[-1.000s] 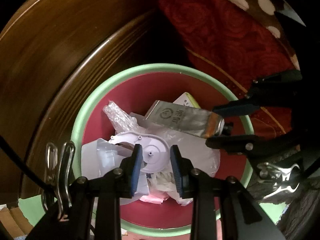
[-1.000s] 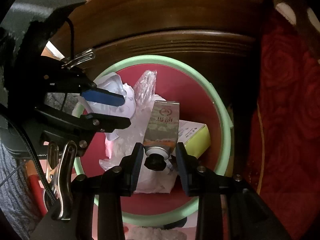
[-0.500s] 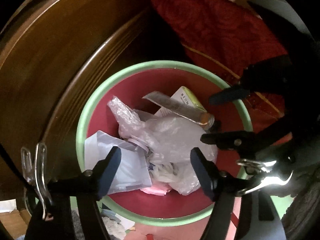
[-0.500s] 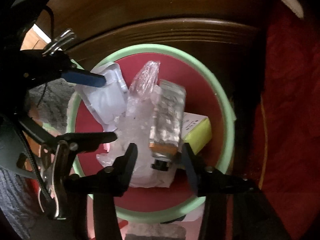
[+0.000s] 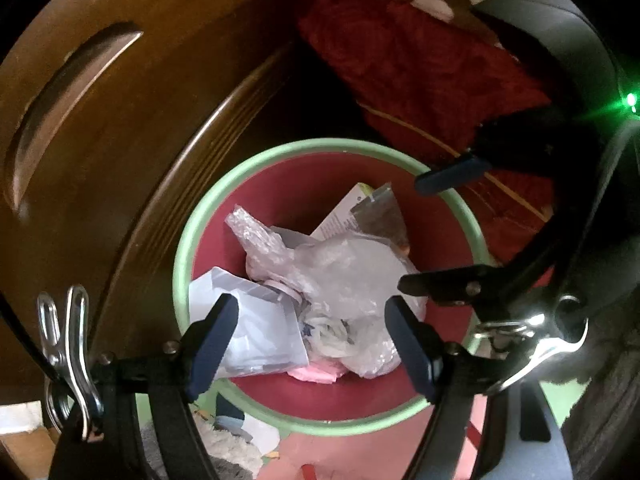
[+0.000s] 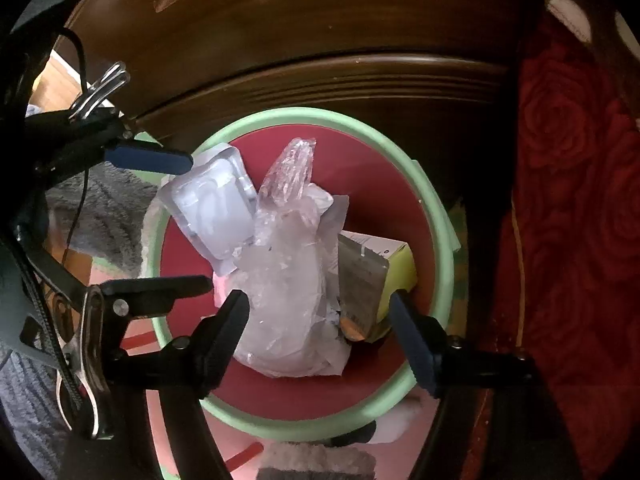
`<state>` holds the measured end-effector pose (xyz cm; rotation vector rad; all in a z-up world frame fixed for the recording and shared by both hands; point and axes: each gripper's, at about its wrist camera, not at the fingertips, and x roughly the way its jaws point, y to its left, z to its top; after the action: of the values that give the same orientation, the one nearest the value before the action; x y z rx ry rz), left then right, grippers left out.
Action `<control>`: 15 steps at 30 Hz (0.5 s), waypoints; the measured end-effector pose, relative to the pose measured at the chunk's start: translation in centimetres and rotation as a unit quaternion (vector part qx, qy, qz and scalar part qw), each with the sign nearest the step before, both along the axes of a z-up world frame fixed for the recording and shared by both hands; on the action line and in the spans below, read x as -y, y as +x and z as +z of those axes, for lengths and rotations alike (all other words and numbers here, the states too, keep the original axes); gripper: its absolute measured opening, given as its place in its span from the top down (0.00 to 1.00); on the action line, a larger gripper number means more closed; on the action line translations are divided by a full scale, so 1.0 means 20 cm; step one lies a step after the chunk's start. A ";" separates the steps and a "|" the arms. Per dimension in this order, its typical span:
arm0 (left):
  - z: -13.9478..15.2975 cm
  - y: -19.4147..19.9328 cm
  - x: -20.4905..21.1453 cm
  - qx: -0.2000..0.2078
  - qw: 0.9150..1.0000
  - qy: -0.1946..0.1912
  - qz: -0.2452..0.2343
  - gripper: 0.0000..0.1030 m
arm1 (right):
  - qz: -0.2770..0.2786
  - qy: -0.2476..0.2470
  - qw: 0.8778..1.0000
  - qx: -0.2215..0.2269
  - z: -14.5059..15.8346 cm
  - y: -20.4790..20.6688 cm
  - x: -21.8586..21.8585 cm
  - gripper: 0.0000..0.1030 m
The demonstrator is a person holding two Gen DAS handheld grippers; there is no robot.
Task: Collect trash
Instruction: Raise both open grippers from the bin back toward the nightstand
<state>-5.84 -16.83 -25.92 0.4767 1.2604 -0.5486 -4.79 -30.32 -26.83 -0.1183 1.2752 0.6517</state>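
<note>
A bin with a green rim (image 5: 320, 144) (image 6: 320, 114) and a red inside sits below both grippers. In it lie a clear plastic bag (image 5: 344, 268) (image 6: 288, 280), a white plastic tray (image 5: 248, 328) (image 6: 216, 208), a silver tube (image 5: 380, 216) (image 6: 360, 288) and a yellow-green box (image 6: 400, 264). My left gripper (image 5: 311, 306) (image 6: 198, 220) hangs open over the bin's left side with nothing between its fingers. On the right side my right gripper (image 6: 319, 300) (image 5: 410, 232) is over the bin; its jaws are opening and hold nothing.
Dark wooden furniture (image 5: 100, 140) (image 6: 320, 20) curves close behind the bin. A red rose-patterned cloth (image 5: 420, 68) (image 6: 568, 200) hangs to the right. A grey rug (image 6: 104, 208) and a pink mat (image 5: 360, 452) cover the floor around it.
Both grippers opened. The left let go of a round white plastic piece and lifted slightly. The right let go of the silver tube, which now lies in the bin.
</note>
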 end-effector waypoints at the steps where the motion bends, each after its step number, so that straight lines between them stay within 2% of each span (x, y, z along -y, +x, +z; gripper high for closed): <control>1: 0.02 0.00 0.00 0.001 1.000 0.003 -0.008 0.23 | 0.006 0.002 1.000 0.001 0.01 0.00 -0.01 0.27; 8: 0.17 -0.06 0.01 0.038 0.999 0.012 -0.025 0.23 | 0.027 -0.003 0.999 0.031 0.15 -0.04 -0.01 0.27; 11: 0.25 -0.11 0.00 0.064 0.998 0.007 -0.019 0.23 | 0.016 -0.003 0.999 0.045 0.21 -0.08 0.00 0.27; 15: 0.35 -0.15 -0.02 0.077 0.997 -0.013 -0.006 0.23 | 0.008 0.000 0.997 0.074 0.33 -0.14 0.01 0.27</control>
<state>-8.90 -16.43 -18.94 0.4960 1.1016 -0.5285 -7.61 -30.61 -20.28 -0.1739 1.1320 0.6454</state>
